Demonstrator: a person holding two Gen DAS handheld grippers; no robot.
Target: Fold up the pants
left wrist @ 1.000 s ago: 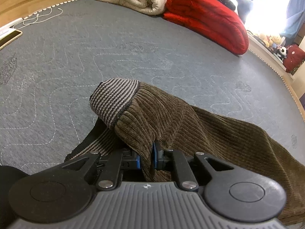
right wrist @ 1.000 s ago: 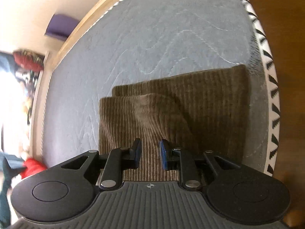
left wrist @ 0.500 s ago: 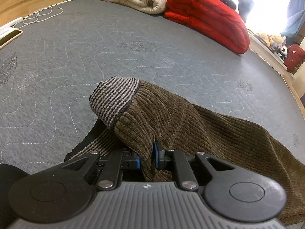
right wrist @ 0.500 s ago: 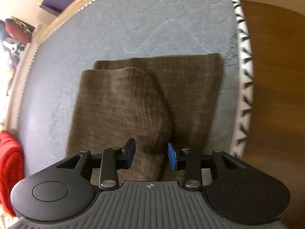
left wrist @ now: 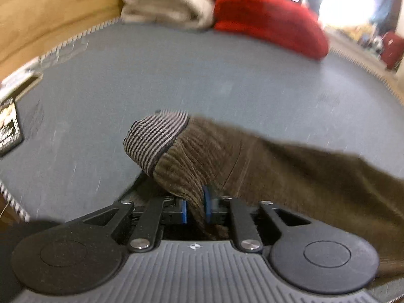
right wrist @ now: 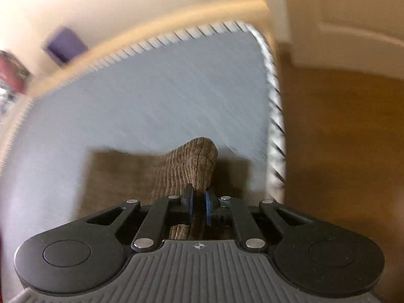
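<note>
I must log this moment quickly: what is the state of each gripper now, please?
Left gripper: closed on the brown corduroy pants, near the striped waistband.
Right gripper: closed on a raised fold of the pants.

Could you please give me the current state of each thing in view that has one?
Left tool: shut on pants near the striped waistband.
Right tool: shut on pants.
Pants: partly folded, pinched and raised at both tools.
Red blanket: folded on the mattress.
</note>
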